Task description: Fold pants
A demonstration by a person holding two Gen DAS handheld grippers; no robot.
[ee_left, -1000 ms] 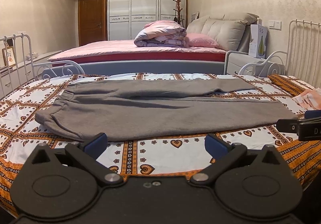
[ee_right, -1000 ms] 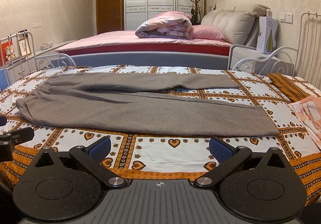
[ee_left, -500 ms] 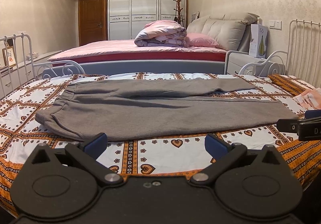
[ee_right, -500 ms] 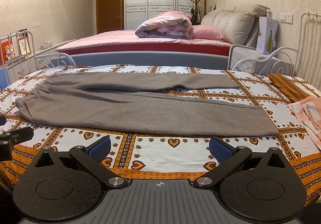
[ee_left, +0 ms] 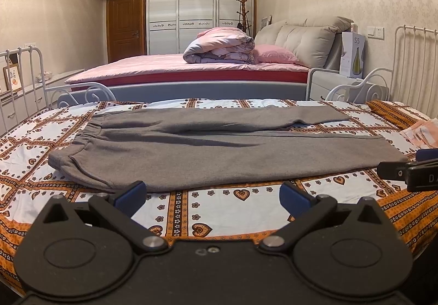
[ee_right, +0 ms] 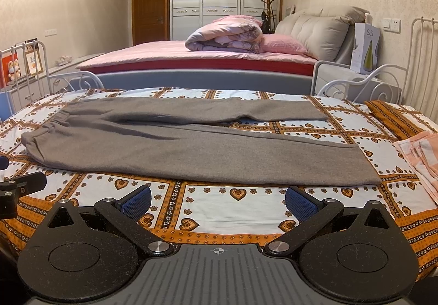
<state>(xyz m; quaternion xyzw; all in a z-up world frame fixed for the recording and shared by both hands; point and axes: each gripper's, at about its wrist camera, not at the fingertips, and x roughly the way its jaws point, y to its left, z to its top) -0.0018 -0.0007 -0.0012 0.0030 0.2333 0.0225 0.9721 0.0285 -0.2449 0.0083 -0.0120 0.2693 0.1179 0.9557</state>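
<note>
Grey pants [ee_left: 208, 151] lie flat on the patterned bedspread [ee_left: 241, 198], waistband at the left, legs pointing right, the far leg angled slightly away. They also show in the right wrist view [ee_right: 191, 151]. My left gripper [ee_left: 212, 195] is open and empty, hovering at the near edge of the bed just short of the pants. My right gripper [ee_right: 217, 202] is open and empty, also at the near edge. Each gripper's tip shows at the side of the other's view: the right gripper [ee_left: 410, 172] and the left gripper [ee_right: 19, 187].
A folded pink cloth [ee_right: 421, 157] lies at the bed's right side. White metal bed rails [ee_left: 410, 64] stand at left and right. Beyond is a pink bed [ee_left: 191, 69] with a rolled duvet, and a nightstand with a white box [ee_left: 353, 54].
</note>
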